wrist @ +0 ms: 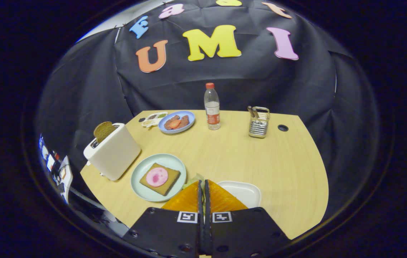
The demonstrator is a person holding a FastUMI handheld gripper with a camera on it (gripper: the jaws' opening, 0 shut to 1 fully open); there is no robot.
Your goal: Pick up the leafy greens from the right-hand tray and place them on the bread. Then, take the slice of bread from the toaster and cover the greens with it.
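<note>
My gripper [203, 184] is hovering with its fingers nearly pressed together, pinching a pale green leafy piece [193, 180] that is peeking out beside them, between the light green round plate [142, 172] and the white tray [244, 191]. The brown bread slice [164, 182] with a pink round slice [156, 177] is lying on that plate. Another bread slice [103, 130] is standing in the white toaster [114, 154].

matt wood-grain table [224, 157], glossy toaster [115, 154], seemingly wire caddy [259, 123]
</note>
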